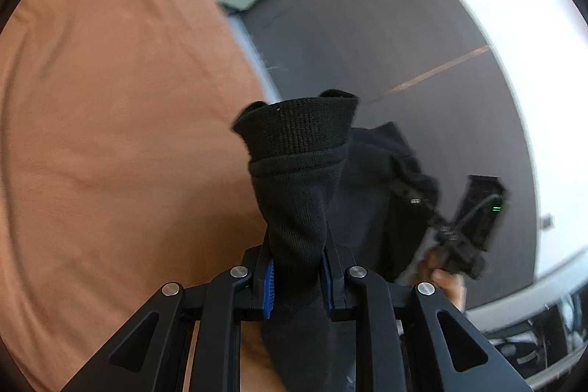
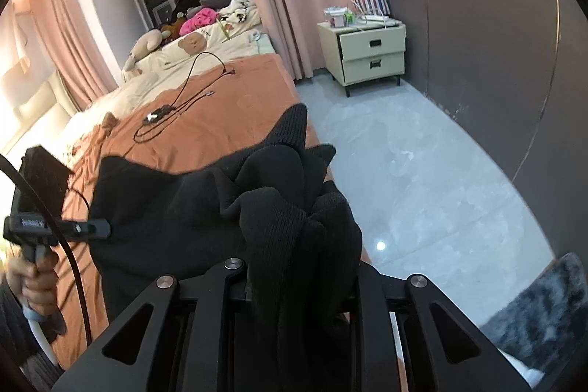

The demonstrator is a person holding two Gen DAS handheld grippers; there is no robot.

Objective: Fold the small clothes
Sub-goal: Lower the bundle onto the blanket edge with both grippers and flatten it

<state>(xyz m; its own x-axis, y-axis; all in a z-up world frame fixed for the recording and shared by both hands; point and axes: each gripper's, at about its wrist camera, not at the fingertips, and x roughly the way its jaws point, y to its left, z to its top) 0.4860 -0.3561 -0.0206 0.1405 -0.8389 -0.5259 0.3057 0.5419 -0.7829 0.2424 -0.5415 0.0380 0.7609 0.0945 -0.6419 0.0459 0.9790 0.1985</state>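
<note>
A black knit garment (image 1: 297, 149) hangs between my two grippers above the edge of a bed with an orange cover (image 1: 110, 135). My left gripper (image 1: 296, 267) is shut on a ribbed cuff end, its blue pads (image 1: 270, 285) pressing the cloth from both sides. In the right wrist view, my right gripper (image 2: 301, 278) is shut on a bunched fold of the same garment (image 2: 176, 208), which hides its fingertips. The cloth spreads leftward over the orange cover (image 2: 235, 120). Each view shows the other hand-held gripper, at the right (image 1: 466, 237) and at the left (image 2: 55, 226).
Black cables (image 2: 176, 112) lie on the bed further up, with plush toys (image 2: 147, 43) and bedding behind. A pale green nightstand (image 2: 371, 57) stands by the dark wall. Grey floor (image 2: 404, 171) runs beside the bed, and a dark fluffy rug (image 2: 544, 304) lies at the lower right.
</note>
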